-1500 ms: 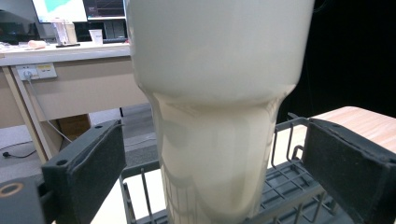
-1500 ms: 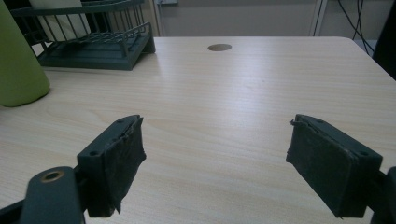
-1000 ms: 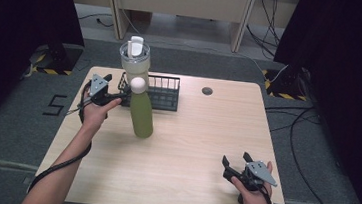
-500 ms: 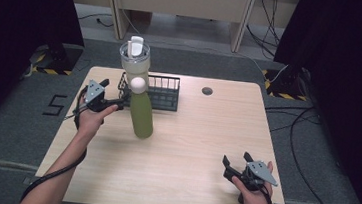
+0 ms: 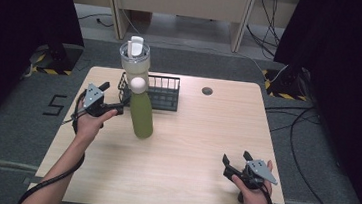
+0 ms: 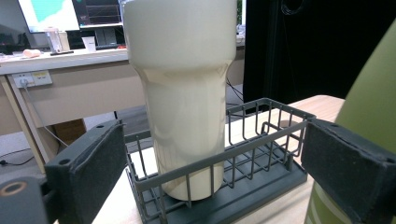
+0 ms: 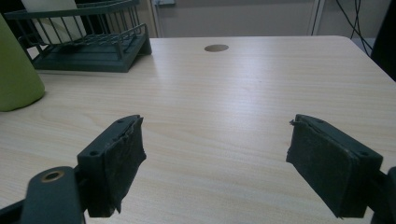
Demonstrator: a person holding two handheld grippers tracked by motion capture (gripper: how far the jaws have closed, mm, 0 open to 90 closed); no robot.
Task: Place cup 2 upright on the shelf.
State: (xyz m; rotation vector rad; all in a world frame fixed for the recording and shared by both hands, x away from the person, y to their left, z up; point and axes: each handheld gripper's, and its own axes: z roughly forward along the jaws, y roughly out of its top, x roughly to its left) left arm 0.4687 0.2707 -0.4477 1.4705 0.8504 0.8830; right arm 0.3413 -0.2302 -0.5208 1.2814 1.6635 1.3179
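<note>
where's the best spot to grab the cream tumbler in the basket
Grip the tumbler on its narrower lower body just above the basket rim, coming level from the left hand-held gripper side. It stands upright, widening toward the top, and the green bottle crowds the front.

The pale wooden bench (image 5: 201, 134) spreads beneath both tongs. A round dark grommet (image 5: 207, 91) sits in it, far ahead of the right tongs (image 5: 236, 157) and well to the right of the left tongs (image 5: 112, 96). On the grey floor, just left of the left tongs, is a painted figure 5 (image 5: 54, 105). Black cables (image 5: 288, 117) trail across the floor to the right of the right tongs. Beyond the bench stands a wooden desk (image 5: 178, 1), and ahead of the left tongs are monitors (image 6: 49, 11).
</note>
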